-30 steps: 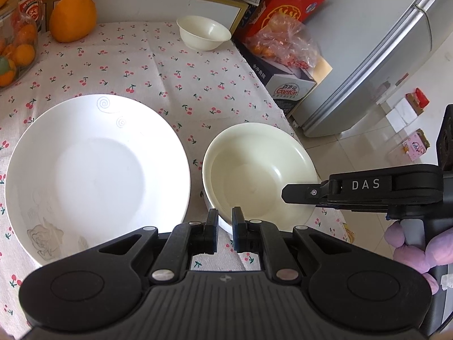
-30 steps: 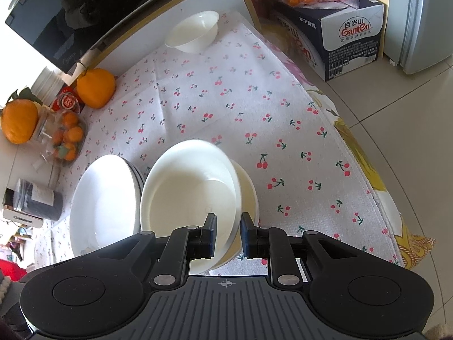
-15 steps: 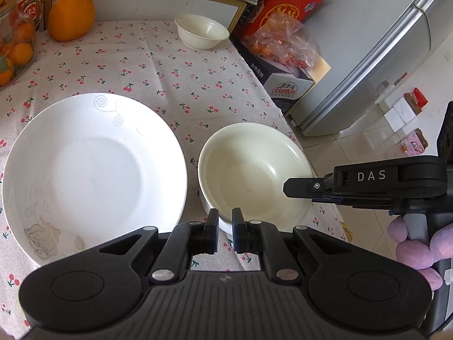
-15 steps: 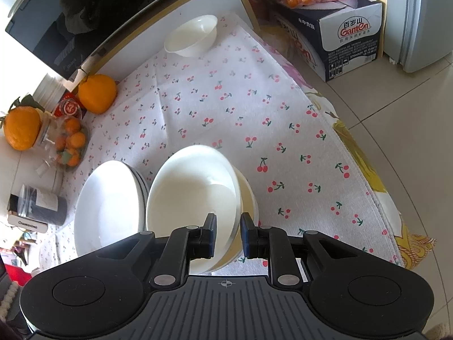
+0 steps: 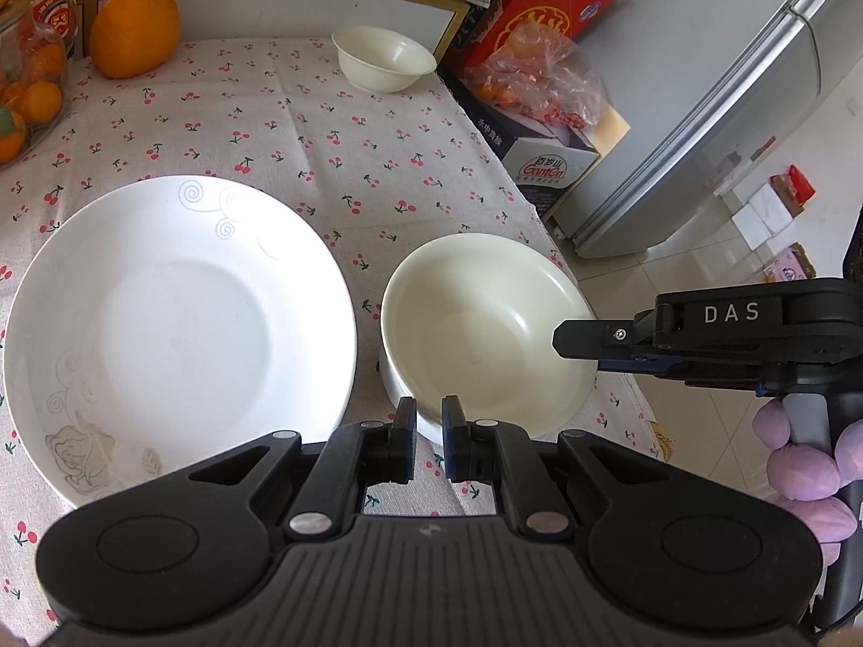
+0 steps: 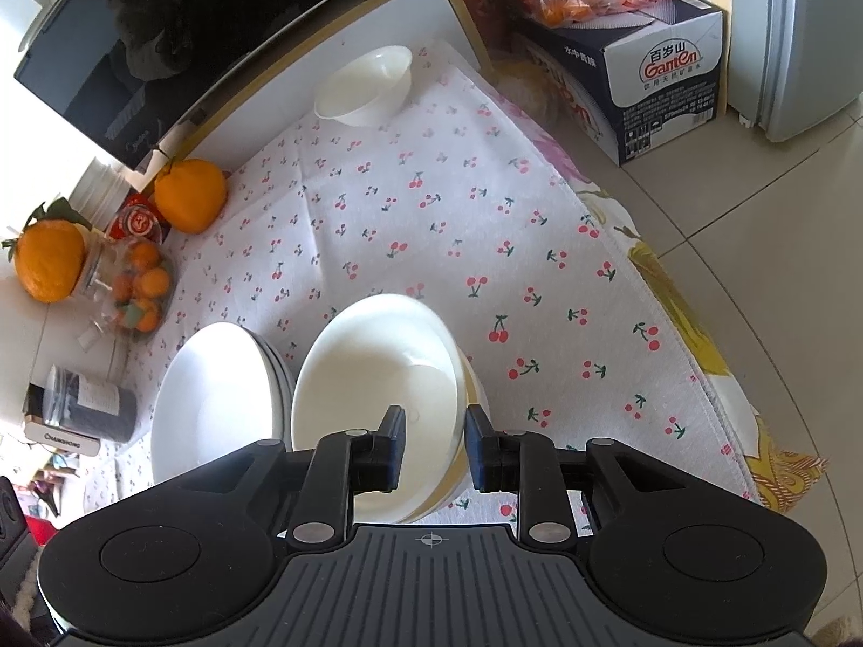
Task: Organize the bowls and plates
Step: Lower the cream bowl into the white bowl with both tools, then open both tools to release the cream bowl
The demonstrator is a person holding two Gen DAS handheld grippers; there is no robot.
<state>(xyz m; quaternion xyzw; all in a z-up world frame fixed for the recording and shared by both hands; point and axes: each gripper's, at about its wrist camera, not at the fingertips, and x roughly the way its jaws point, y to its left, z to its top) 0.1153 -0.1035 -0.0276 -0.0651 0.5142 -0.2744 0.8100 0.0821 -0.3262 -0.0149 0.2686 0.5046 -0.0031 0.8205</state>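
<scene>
The right gripper [image 6: 434, 445] is spreading its jaws around the near rim of the cream, glossy ceramic bowl [image 6: 377, 393], no longer pinching it, as that bowl is sitting nested on another bowl directly ahead, just right of the stack of white round plates [image 6: 216, 404]; the left gripper [image 5: 429, 445] is waiting pressed together and empty, with the bowl just beyond its tips. Stacking seems nearly done, leaving the small white bowl [image 5: 384, 58] standing far ahead at the cloth's far edge. How many bowls and plates are lying underneath is hard to make out.
</scene>
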